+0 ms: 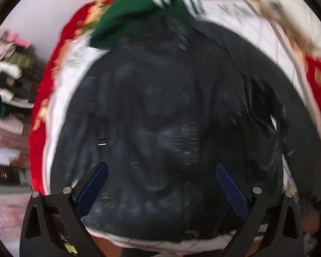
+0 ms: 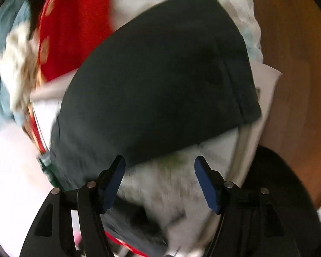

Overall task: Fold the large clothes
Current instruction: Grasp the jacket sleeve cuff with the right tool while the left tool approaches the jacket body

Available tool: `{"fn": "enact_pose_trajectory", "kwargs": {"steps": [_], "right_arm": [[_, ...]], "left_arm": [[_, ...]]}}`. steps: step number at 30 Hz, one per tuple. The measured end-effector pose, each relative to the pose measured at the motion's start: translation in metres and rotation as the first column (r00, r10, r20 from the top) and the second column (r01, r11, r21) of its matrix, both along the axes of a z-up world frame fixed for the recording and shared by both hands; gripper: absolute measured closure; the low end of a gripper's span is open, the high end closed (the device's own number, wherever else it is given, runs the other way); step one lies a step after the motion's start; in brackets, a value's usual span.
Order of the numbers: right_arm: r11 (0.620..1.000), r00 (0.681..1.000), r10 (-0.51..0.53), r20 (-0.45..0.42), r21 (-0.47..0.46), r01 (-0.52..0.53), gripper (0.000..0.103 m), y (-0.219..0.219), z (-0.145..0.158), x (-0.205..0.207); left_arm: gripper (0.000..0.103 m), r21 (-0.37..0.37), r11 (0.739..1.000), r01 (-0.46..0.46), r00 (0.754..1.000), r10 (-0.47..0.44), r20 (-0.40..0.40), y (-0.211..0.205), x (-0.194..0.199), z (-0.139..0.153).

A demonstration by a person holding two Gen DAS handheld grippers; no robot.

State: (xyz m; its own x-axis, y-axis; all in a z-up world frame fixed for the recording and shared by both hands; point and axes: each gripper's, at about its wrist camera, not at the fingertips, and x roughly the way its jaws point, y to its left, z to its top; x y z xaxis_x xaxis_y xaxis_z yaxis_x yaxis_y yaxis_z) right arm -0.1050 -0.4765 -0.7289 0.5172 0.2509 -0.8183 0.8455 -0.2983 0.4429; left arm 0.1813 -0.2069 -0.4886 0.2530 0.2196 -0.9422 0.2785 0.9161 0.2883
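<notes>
A large dark jacket (image 1: pixel 171 111) lies spread and rumpled on a white sheet, blurred by motion in the left wrist view. My left gripper (image 1: pixel 160 171) hangs above its lower part, jaws wide apart, nothing between the blue pads. In the right wrist view a flat dark part of the garment (image 2: pixel 160 75) lies across white bedding. My right gripper (image 2: pixel 159 165) hovers at its near edge, open, with only white fabric showing in the gap between its pads.
A green garment with white stripes (image 1: pixel 139 12) lies beyond the jacket. A red patterned blanket (image 1: pixel 45 98) borders the white sheet (image 1: pixel 246 19). Folded clothes are stacked at the left (image 1: pixel 12 72). A fluffy white item (image 2: pixel 19 64) lies left, and brown floor (image 2: pixel 293 64) shows at the right.
</notes>
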Motion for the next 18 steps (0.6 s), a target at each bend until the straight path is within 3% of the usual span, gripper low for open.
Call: {"fn": "enact_pose_trajectory", "kwargs": {"steps": [3, 4, 5, 9, 10, 13, 14, 15, 16, 18], "right_arm": [[0.991, 0.990, -0.123, 0.065, -0.044, 0.126, 0.040, -0.012, -0.008, -0.006], [0.981, 0.983, -0.162, 0.083, -0.096, 0.170, 0.056, -0.015, -0.001, -0.009], [0.970, 0.981, -0.180, 0.079, -0.151, 0.190, 0.063, -0.019, 0.009, -0.010], [0.959, 0.986, -0.136, 0.097, -0.237, 0.156, 0.064, -0.028, 0.022, 0.003], [0.962, 0.987, -0.128, 0.095, -0.231, 0.147, 0.058, -0.032, 0.013, 0.006], [0.948, 0.970, -0.198, 0.140, -0.225, 0.226, 0.047, -0.041, -0.005, 0.014], [0.939, 0.964, -0.224, 0.145, -0.232, 0.253, 0.050, -0.041, -0.002, 0.017], [0.923, 0.955, -0.257, 0.147, -0.256, 0.288, 0.062, -0.041, 0.004, 0.018], [0.905, 0.946, -0.293, 0.141, -0.279, 0.322, 0.087, -0.040, 0.012, 0.017], [0.866, 0.928, -0.334, 0.166, -0.335, 0.372, 0.093, -0.045, 0.038, 0.027]], "left_arm": [[0.000, -0.023, 0.999, 0.045, 0.998, -0.046, -0.045, -0.028, 0.001, -0.031], [0.000, -0.028, 0.998, 0.058, 0.997, -0.060, -0.051, -0.033, 0.001, -0.033], [0.000, -0.034, 0.997, 0.074, 0.996, -0.076, -0.052, -0.040, 0.000, -0.035], [0.000, -0.063, 0.992, 0.108, 0.992, -0.112, -0.063, -0.060, -0.002, -0.039], [0.000, -0.063, 0.992, 0.112, 0.991, -0.116, -0.065, -0.066, 0.000, -0.041], [0.000, -0.063, 0.991, 0.116, 0.991, -0.120, -0.066, -0.072, 0.002, -0.042], [0.000, -0.061, 0.991, 0.120, 0.990, -0.124, -0.065, -0.073, 0.004, -0.041], [0.000, -0.060, 0.991, 0.122, 0.990, -0.126, -0.061, -0.075, 0.006, -0.042], [0.000, -0.060, 0.991, 0.123, 0.990, -0.127, -0.056, -0.076, 0.009, -0.042], [0.000, -0.064, 0.991, 0.119, 0.991, -0.122, -0.046, -0.075, 0.018, -0.040]]}}
